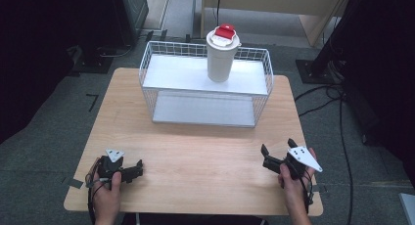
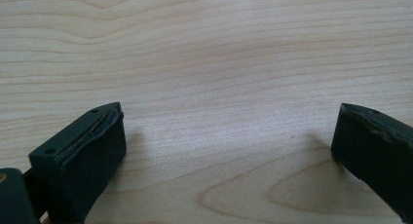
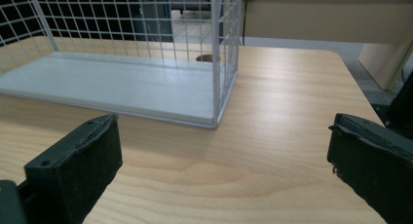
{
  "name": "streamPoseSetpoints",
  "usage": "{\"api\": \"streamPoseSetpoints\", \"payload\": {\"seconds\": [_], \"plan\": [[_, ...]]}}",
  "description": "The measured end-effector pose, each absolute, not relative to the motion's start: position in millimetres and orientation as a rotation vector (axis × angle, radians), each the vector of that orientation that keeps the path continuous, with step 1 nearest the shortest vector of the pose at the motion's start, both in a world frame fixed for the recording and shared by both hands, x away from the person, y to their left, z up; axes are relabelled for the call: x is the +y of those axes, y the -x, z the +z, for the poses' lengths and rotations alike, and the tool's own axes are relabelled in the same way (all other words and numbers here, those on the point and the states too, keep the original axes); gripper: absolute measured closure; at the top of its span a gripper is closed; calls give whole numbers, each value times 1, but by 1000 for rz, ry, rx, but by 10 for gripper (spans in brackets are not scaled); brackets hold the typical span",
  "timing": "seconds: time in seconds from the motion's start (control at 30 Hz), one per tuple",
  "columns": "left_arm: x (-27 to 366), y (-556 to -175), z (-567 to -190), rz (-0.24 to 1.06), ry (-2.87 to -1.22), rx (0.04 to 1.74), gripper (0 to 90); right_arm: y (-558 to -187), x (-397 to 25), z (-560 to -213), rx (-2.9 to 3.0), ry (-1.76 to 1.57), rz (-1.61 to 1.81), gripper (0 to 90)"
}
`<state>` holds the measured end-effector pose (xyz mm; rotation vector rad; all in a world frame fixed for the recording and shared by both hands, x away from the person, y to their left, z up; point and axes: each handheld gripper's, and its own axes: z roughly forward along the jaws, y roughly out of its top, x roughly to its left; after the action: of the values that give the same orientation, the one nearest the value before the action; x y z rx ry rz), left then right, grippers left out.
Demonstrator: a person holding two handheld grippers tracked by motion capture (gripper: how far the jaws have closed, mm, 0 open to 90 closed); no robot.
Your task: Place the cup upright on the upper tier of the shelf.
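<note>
White two-tier wire-mesh rack (image 1: 205,83) with flat white shelves, at the far middle of the pale wood-grain table (image 1: 195,156). On the rack's upper shelf: tall white plastic cup (image 1: 221,58), red-and-white lid piece; no legible writing. Left gripper (image 1: 138,169) and right gripper (image 1: 278,147): black, jaws spread, empty, low at the near edge, well apart from the rack.
</note>
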<state>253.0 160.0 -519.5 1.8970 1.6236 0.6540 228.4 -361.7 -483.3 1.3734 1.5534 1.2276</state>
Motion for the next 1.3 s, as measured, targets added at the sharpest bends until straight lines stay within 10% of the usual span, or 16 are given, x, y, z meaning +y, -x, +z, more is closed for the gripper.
{"api": "streamPoseSetpoints", "payload": {"seconds": [1.3], "plan": [[160, -253, -519, 654, -1897, 1624, 0, -189, -428, -518, 1593, -1515, 995, 0]]}}
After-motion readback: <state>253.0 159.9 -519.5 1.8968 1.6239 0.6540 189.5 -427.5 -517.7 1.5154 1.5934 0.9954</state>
